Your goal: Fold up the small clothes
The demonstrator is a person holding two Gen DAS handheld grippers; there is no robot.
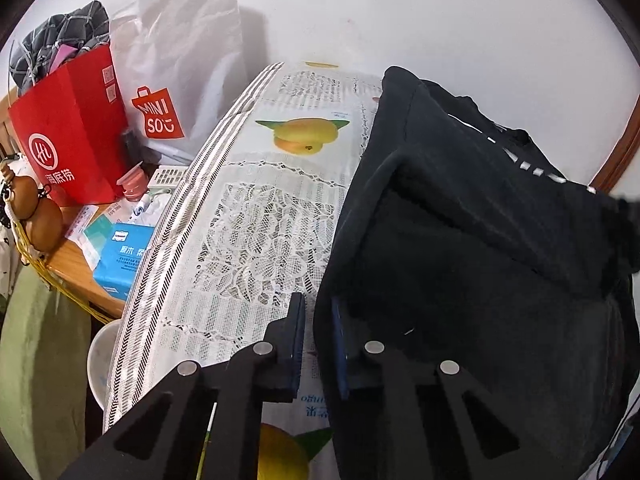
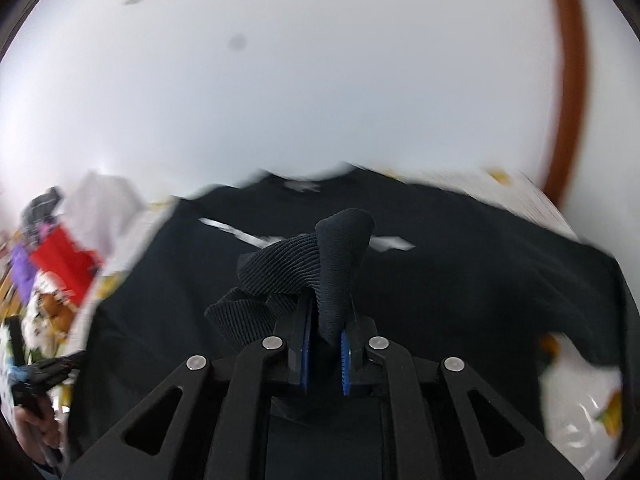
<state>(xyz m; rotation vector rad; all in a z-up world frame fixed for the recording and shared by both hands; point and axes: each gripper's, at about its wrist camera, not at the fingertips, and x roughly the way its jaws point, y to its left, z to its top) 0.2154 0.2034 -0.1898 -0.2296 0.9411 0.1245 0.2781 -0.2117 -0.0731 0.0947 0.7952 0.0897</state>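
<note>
Lace-covered bench (image 1: pixel 248 240) by white wall; black garment (image 1: pixel 460 240) rumpled w/ white print. Right hand-held gripper (image 2: pixel 324 344) clenches its ribbed hem (image 2: pixel 320 264); left hand-held gripper (image 1: pixel 318 344) clamps the edge.

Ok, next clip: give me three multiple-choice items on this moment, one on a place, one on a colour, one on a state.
1. Where does the black garment lie?
A. on the lace tablecloth
B. inside the red paper bag
C. on the floor

2. What colour is the print on the white Miniso bag?
A. green
B. red
C. black

3. What is the right gripper doing?
A. standing open, with nothing in it
B. clamping a ribbed black fabric edge
C. holding the tissue pack

Answers: 1 A, the garment spreads over the patterned cloth; 2 B, the logo is red; 3 B, ribbed cloth rises from between the blue pads.
</note>
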